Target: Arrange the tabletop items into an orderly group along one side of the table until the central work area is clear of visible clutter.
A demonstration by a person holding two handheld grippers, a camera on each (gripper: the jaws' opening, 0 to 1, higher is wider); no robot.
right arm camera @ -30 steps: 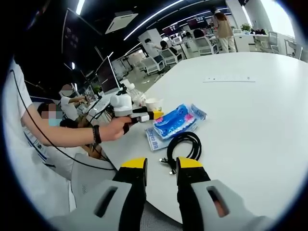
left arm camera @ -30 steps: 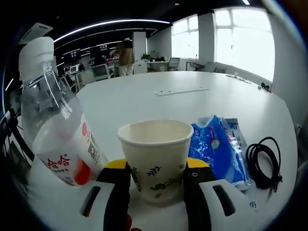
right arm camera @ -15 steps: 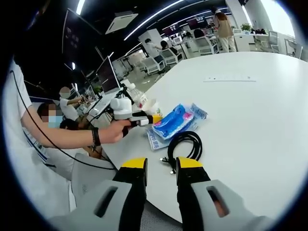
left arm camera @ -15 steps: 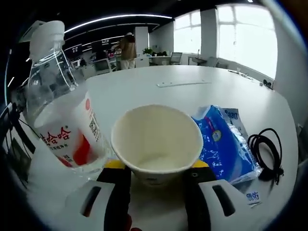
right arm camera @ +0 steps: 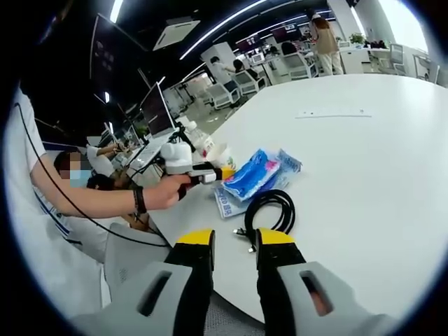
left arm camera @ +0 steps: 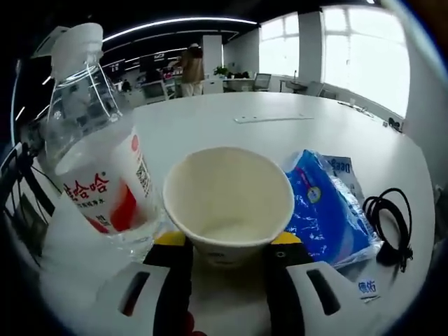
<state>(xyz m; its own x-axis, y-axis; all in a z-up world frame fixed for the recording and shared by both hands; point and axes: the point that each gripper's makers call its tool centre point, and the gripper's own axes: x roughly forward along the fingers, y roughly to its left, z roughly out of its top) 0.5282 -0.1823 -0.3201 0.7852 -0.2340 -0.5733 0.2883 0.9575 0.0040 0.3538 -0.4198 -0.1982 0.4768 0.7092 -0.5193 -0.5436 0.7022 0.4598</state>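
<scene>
While the white table (right arm camera: 364,168) stretches away bare toward its far edge, the clutter bunches at the near edge by the person. The bottle (left arm camera: 94,157) stands upright just left of the cup (left arm camera: 227,203); the blue pack (left arm camera: 329,210) lies just right, the cable (left arm camera: 388,224) beyond it. The left gripper (left arm camera: 227,262) holds the cup between its jaws, tilted mouth-first toward the camera. The right gripper (right arm camera: 234,255), jaws slightly apart and empty, hangs off the near edge, with the cable straight ahead.

Bottle (left arm camera: 94,168), cup (left arm camera: 227,203), packet (left arm camera: 327,210) and cable (left arm camera: 389,224) line up on the table (left arm camera: 231,126).
</scene>
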